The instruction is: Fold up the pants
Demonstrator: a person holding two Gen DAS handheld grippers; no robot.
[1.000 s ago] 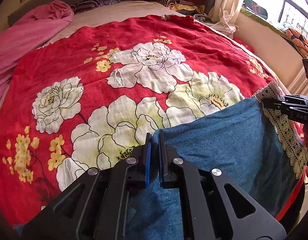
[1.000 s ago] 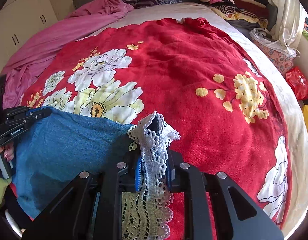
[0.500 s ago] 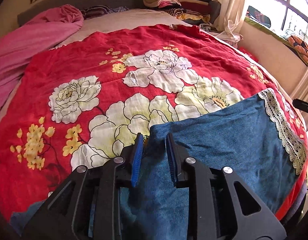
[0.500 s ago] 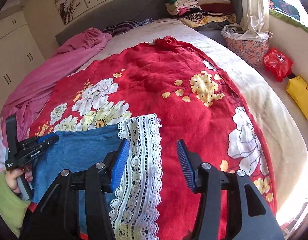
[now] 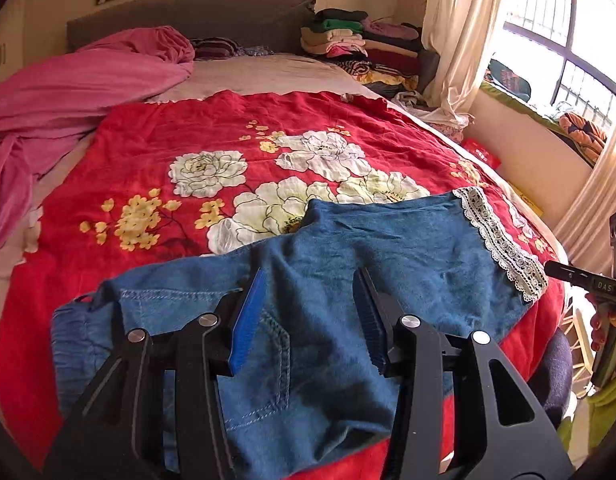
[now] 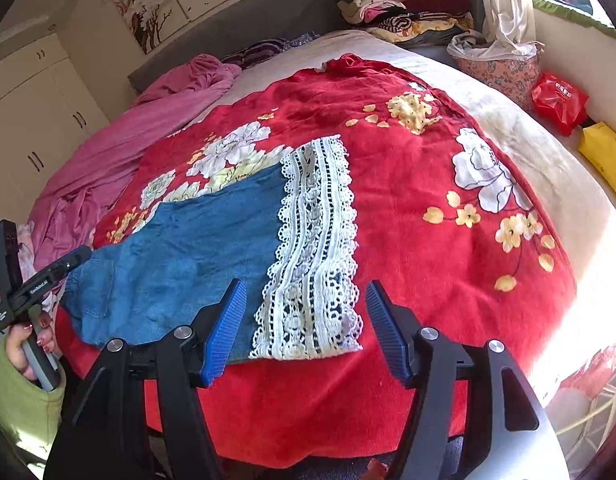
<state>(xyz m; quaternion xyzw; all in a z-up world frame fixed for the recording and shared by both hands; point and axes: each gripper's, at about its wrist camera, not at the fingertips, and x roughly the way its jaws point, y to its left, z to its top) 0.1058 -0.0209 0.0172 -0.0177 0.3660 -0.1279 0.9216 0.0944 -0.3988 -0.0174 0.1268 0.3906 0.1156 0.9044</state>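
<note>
Pants (image 5: 348, 264) lie flat on the red blanket (image 5: 180, 136) at the near edge of the bed (image 6: 520, 128), blue denim, legs running sideways. Lace hem (image 6: 312, 248) at the right end, spread flat, its near edge close to the blanket's drop-off. Waistband end at left, slightly bunched; a back pocket with stitching shows in the left wrist view. Upper edge of the pants has a notch-like fold near the middle, over the white flowers.

Left gripper (image 5: 308, 316): fingers released, spread wide, above the seat area, not touching cloth as far as I can tell. Right gripper (image 6: 304, 328): fingers released, straddling the lace hem's near edge from above, nothing clamped.

Room: bare blanket beyond the pants toward the headboard (image 5: 188, 12), and to the right of the hem. Pink sheet (image 5: 68, 92) piled along the left side, well apart. Clothes stack (image 5: 356, 40) at far right corner by the curtain (image 5: 456, 32). Red bag (image 6: 558, 98) and yellow bag (image 6: 606, 156) on the floor to the right of the bed.
</note>
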